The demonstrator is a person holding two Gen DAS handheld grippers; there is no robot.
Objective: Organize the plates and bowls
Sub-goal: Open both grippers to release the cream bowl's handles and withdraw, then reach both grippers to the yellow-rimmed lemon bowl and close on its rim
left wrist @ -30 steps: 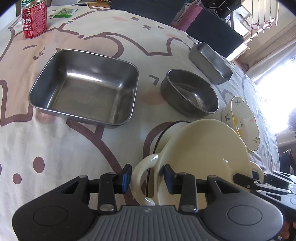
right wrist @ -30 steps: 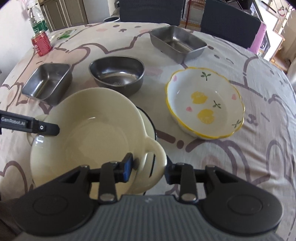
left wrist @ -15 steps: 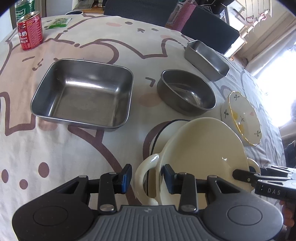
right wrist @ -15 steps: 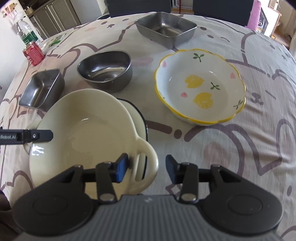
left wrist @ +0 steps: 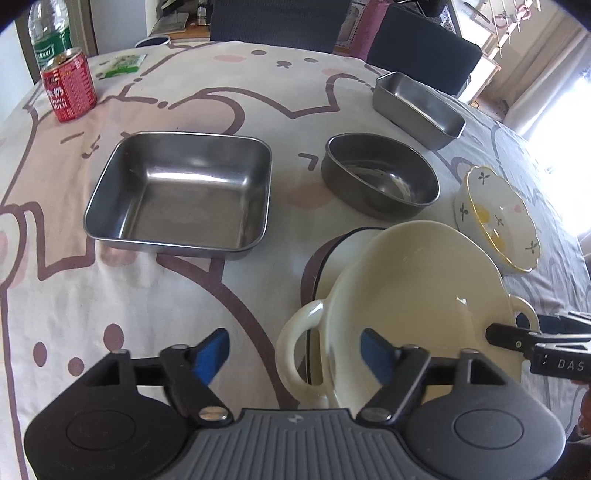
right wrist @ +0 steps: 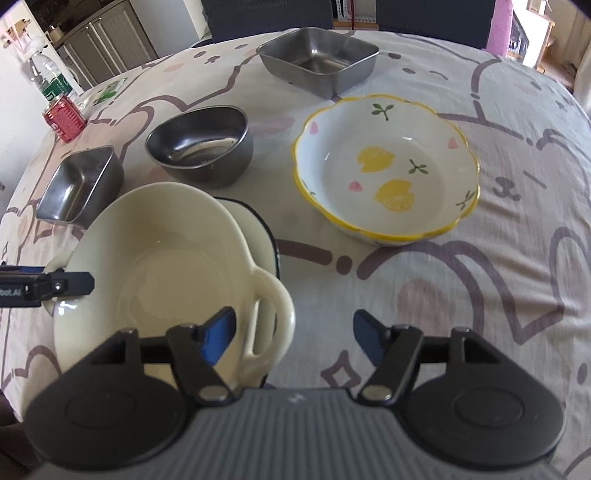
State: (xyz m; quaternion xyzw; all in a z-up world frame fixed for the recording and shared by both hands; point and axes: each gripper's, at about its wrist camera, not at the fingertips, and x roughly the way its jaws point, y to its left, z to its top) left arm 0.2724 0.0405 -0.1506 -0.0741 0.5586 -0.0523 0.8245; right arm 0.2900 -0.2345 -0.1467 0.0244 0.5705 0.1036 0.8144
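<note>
A cream two-handled bowl [left wrist: 413,295] [right wrist: 170,266] rests on a cream plate with a dark rim [left wrist: 332,251] [right wrist: 258,229]. My left gripper [left wrist: 293,349] straddles one loop handle [left wrist: 295,332]. Its jaws are opening, and the blue pads stand clear of the handle on both sides. My right gripper [right wrist: 293,330] straddles the opposite handle [right wrist: 273,317]. Its jaws are opening too, with the pads off the handle. Each gripper's fingers show at the far side of the bowl in the other wrist view.
On the cat-print tablecloth sit a square steel pan [left wrist: 181,192], a round steel bowl [left wrist: 380,173], a small steel tin [left wrist: 417,103] and a flowered ceramic bowl [right wrist: 384,166]. A red can [left wrist: 70,88] and a bottle [left wrist: 50,33] stand far left. Chairs line the far edge.
Both grippers were shut on the bowl's handles; their jaws have spread and let go. The bowl stays on the plate.
</note>
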